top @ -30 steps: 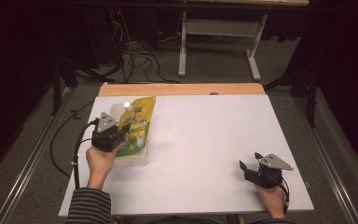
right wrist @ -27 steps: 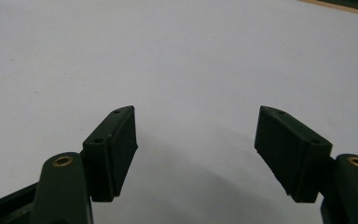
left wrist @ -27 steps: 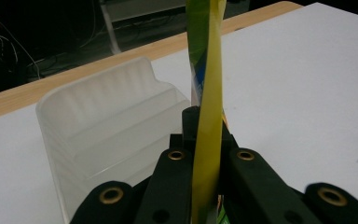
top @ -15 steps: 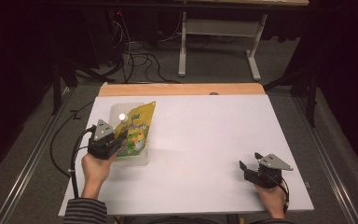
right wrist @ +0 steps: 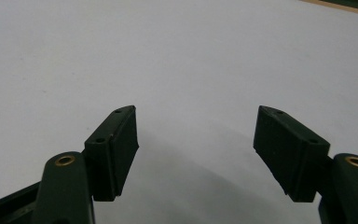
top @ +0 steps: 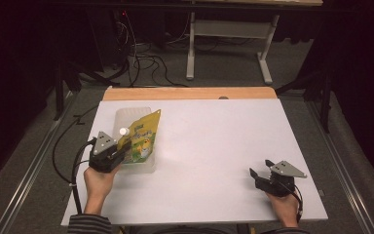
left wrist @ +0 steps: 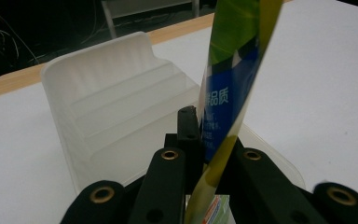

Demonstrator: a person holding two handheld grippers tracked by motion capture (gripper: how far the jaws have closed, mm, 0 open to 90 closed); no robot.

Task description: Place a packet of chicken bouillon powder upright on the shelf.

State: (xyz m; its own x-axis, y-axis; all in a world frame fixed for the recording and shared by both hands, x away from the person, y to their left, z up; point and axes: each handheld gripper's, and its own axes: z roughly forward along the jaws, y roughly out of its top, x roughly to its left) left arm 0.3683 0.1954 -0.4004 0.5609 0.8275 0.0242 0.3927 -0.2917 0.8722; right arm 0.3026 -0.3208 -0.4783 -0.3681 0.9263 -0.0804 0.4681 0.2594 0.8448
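You see the white table [top: 209,146] lit brightly from above, while the floor and the room around it stay very dark, almost black at the edges of the high view. That view is a little soft and grainy. A small white glare spot sits on the pouch [top: 141,139]. In the right gripper view, your right tool [right wrist: 196,154] throws a soft, wide shadow on the table under its jaws. In the left gripper view, the parts of your left tool [left wrist: 200,140] nearest the camera and the near end of the pouch are blurred.
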